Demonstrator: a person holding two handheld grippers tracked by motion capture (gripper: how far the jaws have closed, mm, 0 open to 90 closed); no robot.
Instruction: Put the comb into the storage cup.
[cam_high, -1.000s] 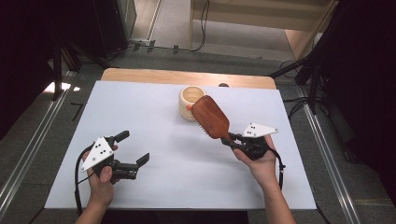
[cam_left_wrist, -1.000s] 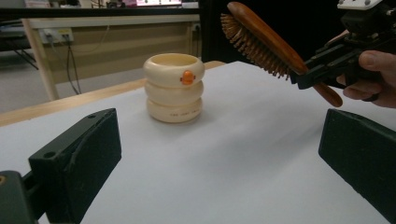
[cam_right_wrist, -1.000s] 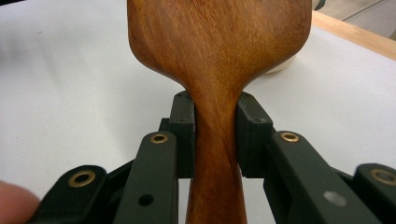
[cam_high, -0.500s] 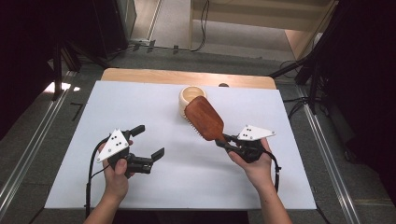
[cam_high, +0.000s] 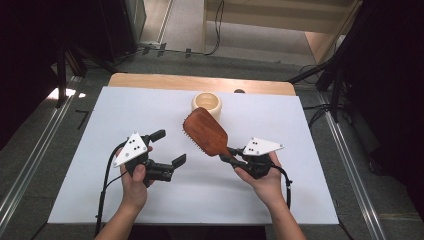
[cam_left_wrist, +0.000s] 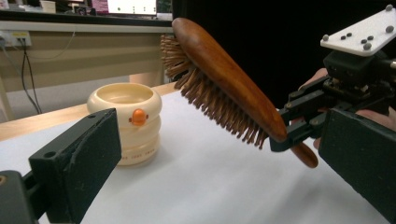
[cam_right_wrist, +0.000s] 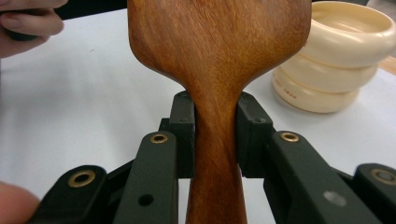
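Note:
A brown wooden paddle hairbrush (cam_high: 206, 133) hangs above the white table with its bristles facing down and left. My right gripper (cam_high: 231, 158) is shut on its handle (cam_right_wrist: 215, 154); the pads (cam_right_wrist: 183, 135) press both sides of the narrow neck. The brush head (cam_left_wrist: 224, 74) tilts up toward the far side. My left gripper (cam_high: 169, 147) stands open to the left of the brush, jaws wide with nothing between them. A cream ribbed cup (cam_high: 206, 104) with an orange dot (cam_left_wrist: 138, 116) stands beyond the brush.
The white mat (cam_high: 100, 125) covers a wooden table (cam_high: 150, 81). Dark floor, metal rails (cam_high: 30, 160) and cables surround it. A black cable (cam_high: 104, 185) trails from the left gripper toward the front edge.
Both hands have drawn toward the middle of the table. The brush has shifted left with the right gripper, and the left gripper has moved right and slightly up.

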